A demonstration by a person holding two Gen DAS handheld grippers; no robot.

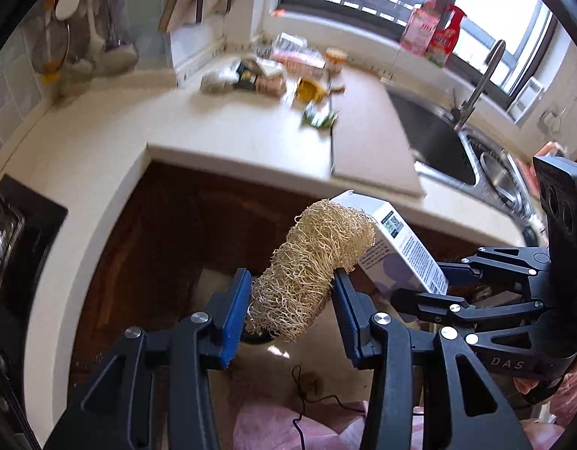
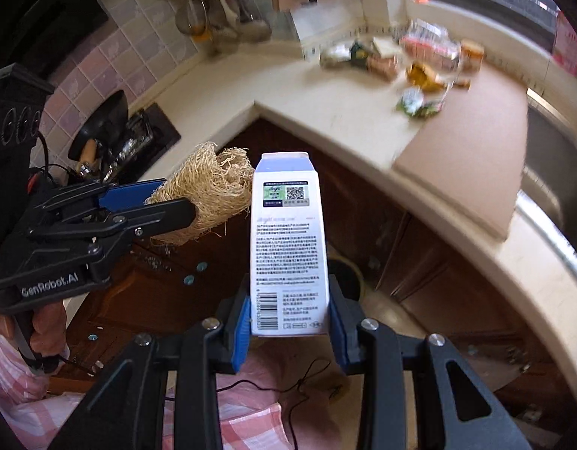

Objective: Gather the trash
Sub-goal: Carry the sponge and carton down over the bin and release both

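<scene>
My left gripper is shut on a tan fibrous loofah, whose upper end sticks out above the blue pads. My right gripper is shut on the lower part of a white and lilac carton that stands upright between its pads. Both grippers hang side by side over the floor in front of the dark cabinets. The right wrist view shows the left gripper and loofah to the left of the carton. More trash lies far back on the counter: wrappers, a yellow packet and a green packet.
The cream counter wraps round a corner, with a brown board, a steel sink and a tap at right. A black hob with a pan is at left. Below are a round dark bin rim and pink cloth.
</scene>
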